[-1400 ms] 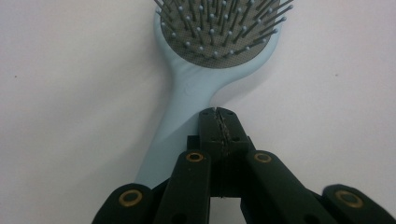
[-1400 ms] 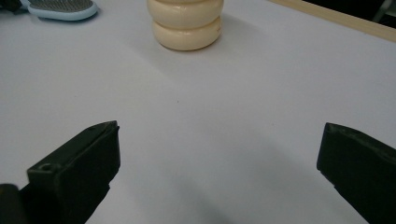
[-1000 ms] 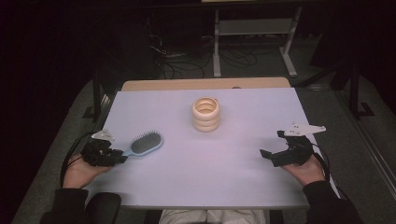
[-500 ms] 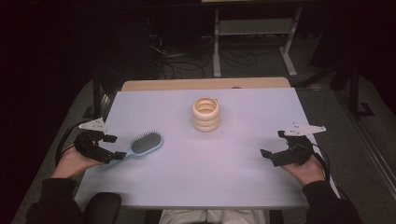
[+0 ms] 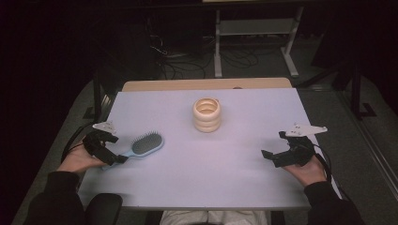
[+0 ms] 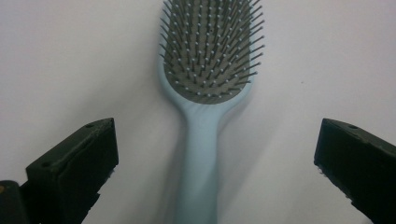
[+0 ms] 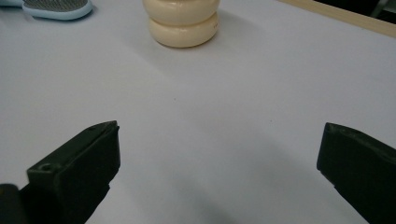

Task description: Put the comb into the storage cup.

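Left claw has shifted, both claws apart, straddling hairbrush handle; ringed cup beyond.

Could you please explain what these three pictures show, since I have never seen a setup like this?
A person sits at a table and holds a two-jaw gripper in each hand. The high view looks down from above: left gripper, right gripper. The other two pictures come from cameras riding on the grippers, looking along their black jaws. On the table lie a light blue hairbrush and a cream ringed holder. Both grippers are open and hold nothing; the brush handle lies between the left jaws.
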Available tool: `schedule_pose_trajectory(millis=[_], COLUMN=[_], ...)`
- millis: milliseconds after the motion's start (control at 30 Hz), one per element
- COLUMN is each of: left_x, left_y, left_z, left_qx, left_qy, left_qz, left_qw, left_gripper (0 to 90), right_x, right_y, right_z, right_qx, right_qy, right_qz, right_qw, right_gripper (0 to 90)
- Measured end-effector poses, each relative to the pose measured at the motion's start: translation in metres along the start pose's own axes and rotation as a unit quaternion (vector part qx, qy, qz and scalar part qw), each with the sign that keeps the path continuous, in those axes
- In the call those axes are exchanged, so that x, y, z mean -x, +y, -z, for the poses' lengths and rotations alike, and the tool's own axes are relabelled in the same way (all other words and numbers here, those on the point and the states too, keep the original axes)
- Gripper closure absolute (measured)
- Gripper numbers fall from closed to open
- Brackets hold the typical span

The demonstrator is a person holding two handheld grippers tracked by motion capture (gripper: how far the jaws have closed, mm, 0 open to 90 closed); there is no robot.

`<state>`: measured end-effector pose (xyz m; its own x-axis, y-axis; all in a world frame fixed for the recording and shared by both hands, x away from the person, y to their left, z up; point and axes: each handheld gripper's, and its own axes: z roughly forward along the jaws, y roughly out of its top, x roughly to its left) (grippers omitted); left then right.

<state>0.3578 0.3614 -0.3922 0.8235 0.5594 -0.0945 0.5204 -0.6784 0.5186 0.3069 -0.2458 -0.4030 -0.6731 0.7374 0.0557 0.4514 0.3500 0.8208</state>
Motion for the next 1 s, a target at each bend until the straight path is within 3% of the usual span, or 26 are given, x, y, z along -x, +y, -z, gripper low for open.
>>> schedule_pose_trajectory(millis=[133, 300, 633, 867, 933, 1000], left_x=[-0.004, -0.006, -0.009, -0.008, -0.006, -0.004], left_y=[-0.001, 0.0, 0.0, -0.002, -0.002, -0.003], left_z=[-0.007, -0.016, -0.028, -0.031, -0.031, -0.032], left_qx=[-0.006, -0.022, -0.049, -0.061, -0.06, -0.059], left_qy=[-0.005, -0.019, -0.022, -0.015, 0.006, 0.014], left_qz=[-0.001, -0.016, -0.012, -0.023, -0.027, -0.03], left_qw=[1.0, 0.9994, 0.9985, 0.9977, 0.9978, 0.9977], left_gripper=[0.2, 14.2, 27.8, 52.5, 63.3, 69.9], right_x=[0.0, 0.0, -0.001, -0.001, -0.001, -0.001], right_y=[0.0, 0.0, 0.0, 0.0, 0.0, 0.0], right_z=[-0.001, -0.001, -0.002, -0.002, -0.002, -0.002], right_qx=[-0.001, -0.003, -0.005, -0.007, -0.008, -0.007], right_qy=[0.001, 0.002, 0.003, 0.001, 0.0, -0.001], right_qz=[0.001, 0.001, 0.002, 0.004, 0.005, 0.005], right_qw=[1.0, 1.0, 1.0, 1.0, 1.0, 1.0], right_gripper=[0.0, 0.0, 0.0, 0.0, 0.0, 0.0])
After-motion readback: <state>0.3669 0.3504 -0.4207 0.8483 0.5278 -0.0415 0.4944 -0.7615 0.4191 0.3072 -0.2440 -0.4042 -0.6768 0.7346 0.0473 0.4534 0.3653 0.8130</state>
